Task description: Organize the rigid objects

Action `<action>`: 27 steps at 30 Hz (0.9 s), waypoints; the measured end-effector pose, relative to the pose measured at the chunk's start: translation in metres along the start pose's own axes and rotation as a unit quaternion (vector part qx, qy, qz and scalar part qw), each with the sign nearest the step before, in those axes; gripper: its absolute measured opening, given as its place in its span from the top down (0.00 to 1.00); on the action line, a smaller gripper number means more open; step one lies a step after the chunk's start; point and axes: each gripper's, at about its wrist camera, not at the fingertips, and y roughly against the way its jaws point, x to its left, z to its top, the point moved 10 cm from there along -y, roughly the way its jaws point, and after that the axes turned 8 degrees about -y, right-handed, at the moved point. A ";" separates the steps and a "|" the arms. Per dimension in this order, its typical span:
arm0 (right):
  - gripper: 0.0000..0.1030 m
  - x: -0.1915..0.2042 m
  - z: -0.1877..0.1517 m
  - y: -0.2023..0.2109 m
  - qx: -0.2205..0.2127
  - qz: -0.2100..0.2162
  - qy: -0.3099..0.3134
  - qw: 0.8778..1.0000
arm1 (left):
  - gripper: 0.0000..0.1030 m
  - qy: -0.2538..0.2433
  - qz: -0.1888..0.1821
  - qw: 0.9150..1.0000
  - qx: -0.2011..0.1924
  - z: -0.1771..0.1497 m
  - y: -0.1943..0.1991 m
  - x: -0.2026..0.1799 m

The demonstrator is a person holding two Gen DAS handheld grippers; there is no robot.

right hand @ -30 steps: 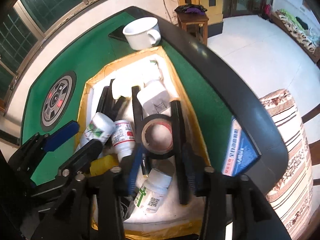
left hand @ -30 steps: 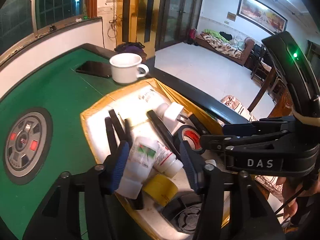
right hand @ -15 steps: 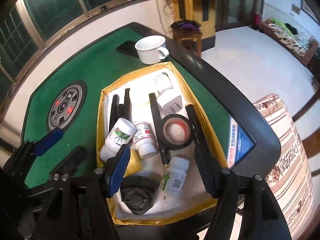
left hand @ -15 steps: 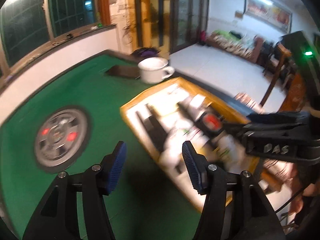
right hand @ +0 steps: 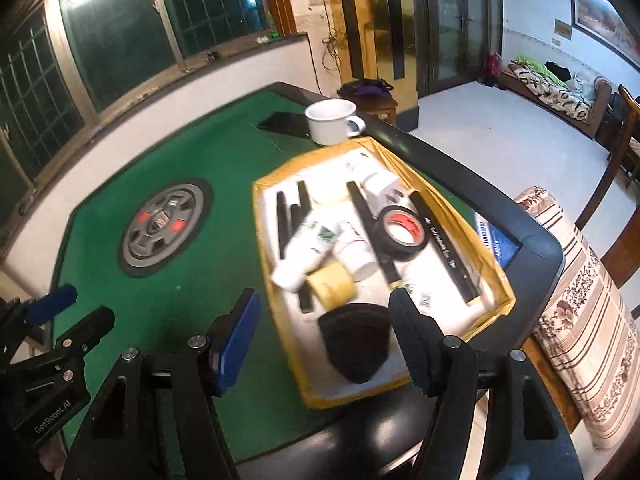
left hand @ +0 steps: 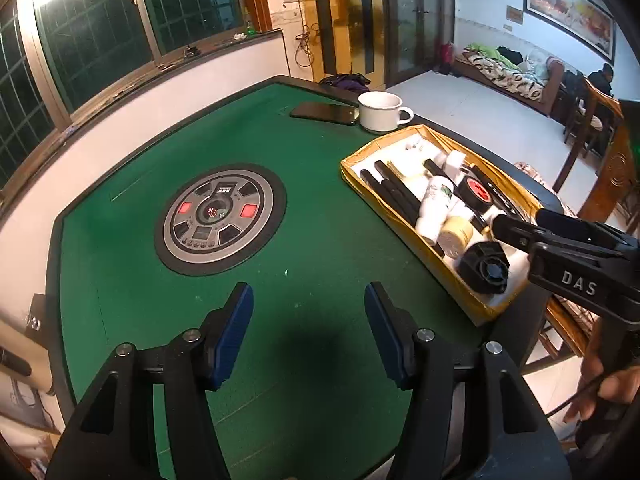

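Note:
A yellow-rimmed tray [right hand: 262, 216] with a white floor sits at the right edge of the green table; it also shows in the left wrist view [left hand: 404, 236]. In it lie white bottles [right hand: 304, 252], black markers [right hand: 444, 242], a black tape roll [right hand: 402, 232], a yellow tape roll [right hand: 332, 286] and a black round object [right hand: 356, 340]. My left gripper [left hand: 308, 332] is open and empty over bare green felt, left of the tray. My right gripper [right hand: 324, 338] is open and empty above the tray's near end.
A white mug [left hand: 380, 111] and a dark phone [left hand: 325, 112] lie beyond the tray. A round grey control panel [left hand: 220, 218] sits at the table's centre. The table's black edge [right hand: 480, 196] runs right of the tray; a striped cushion [right hand: 580, 320] lies beyond it.
Both grippers have pulled up and back from the tray. The left one has swung left over the felt. The right one's jaws have opened wider. The tray's contents stay in place.

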 end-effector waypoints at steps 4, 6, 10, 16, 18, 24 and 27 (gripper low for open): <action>0.39 0.012 -0.014 -0.004 0.011 0.003 0.006 1.000 | 0.45 -0.024 0.032 0.999 -0.015 -0.010 0.004 0.002; 0.33 0.019 -0.021 -0.004 0.013 0.010 0.014 1.000 | 0.45 -0.028 0.023 0.999 -0.009 -0.015 0.002 -0.003; 0.19 0.030 -0.033 -0.003 0.019 0.010 0.035 0.999 | 0.45 -0.037 -0.004 0.999 0.002 -0.024 -0.002 -0.015; 0.19 0.023 -0.040 -0.004 0.032 0.001 0.025 0.999 | 0.45 -0.047 -0.011 0.999 -0.006 -0.025 0.001 -0.028; 0.19 0.017 -0.040 -0.002 0.029 -0.006 0.019 0.999 | 0.45 -0.048 -0.013 0.999 -0.006 -0.024 0.001 -0.031; 0.19 0.002 -0.039 0.005 0.028 -0.017 0.013 0.999 | 0.45 -0.052 -0.017 0.998 -0.009 -0.020 0.004 -0.042; 0.19 -0.005 -0.039 0.009 0.026 -0.018 0.009 0.999 | 0.45 -0.060 -0.019 0.998 -0.012 -0.017 0.006 -0.050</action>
